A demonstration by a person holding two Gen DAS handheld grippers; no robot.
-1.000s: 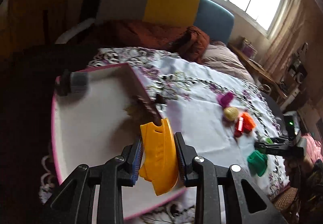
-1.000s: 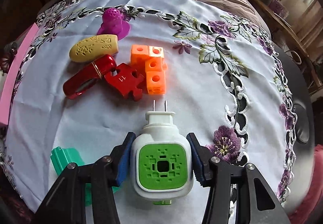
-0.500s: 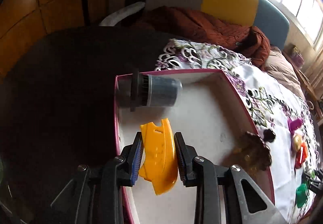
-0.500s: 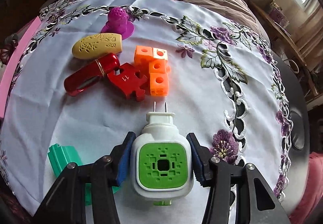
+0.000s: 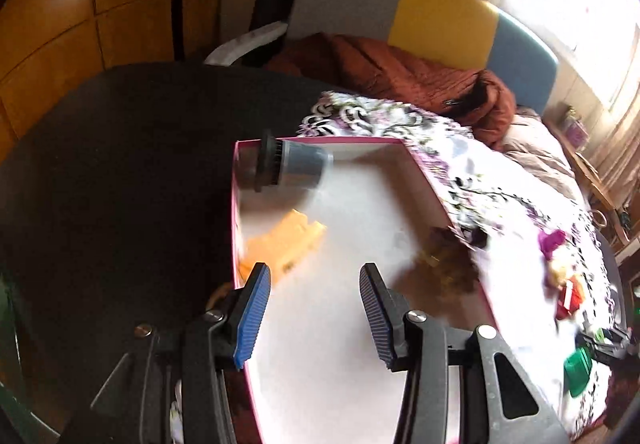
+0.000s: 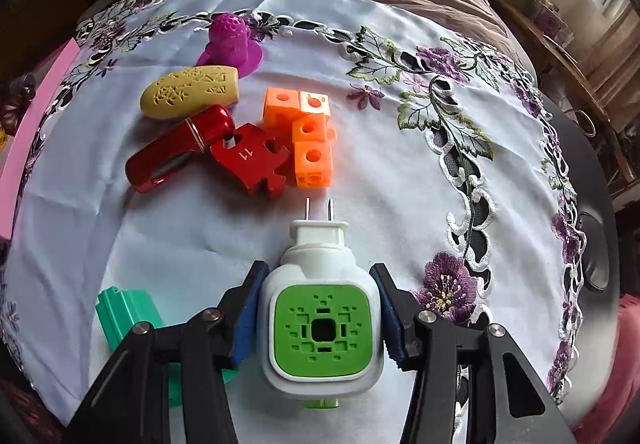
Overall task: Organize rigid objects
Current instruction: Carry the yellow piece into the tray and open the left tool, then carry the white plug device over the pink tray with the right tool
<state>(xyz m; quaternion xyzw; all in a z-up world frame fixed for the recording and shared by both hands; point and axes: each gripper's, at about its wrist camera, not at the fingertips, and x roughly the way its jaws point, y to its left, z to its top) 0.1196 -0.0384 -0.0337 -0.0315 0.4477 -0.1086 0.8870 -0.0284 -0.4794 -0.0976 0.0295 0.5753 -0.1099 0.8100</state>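
Lying loose in the pink-edged box [image 5: 420,163], the yellow piece [image 5: 286,244] is seen blurred near the box's left wall, just past the left gripper [image 5: 314,298]. That gripper's jaws have just been opening, and nothing is held between them. A grey cup [image 5: 294,168] is laid on its side in the far corner of the box, and a brown thing [image 5: 444,264] is seen by the right wall. The white and green plug [image 6: 320,324] is gripped tight by the right gripper [image 6: 320,318], above the flowered cloth [image 6: 400,183]. Orange blocks [image 6: 306,135], a red puzzle piece [image 6: 252,159], a red tube [image 6: 176,149], a yellow case [image 6: 192,93], a purple toy [image 6: 232,43] and a green piece [image 6: 128,314] are left on the cloth.
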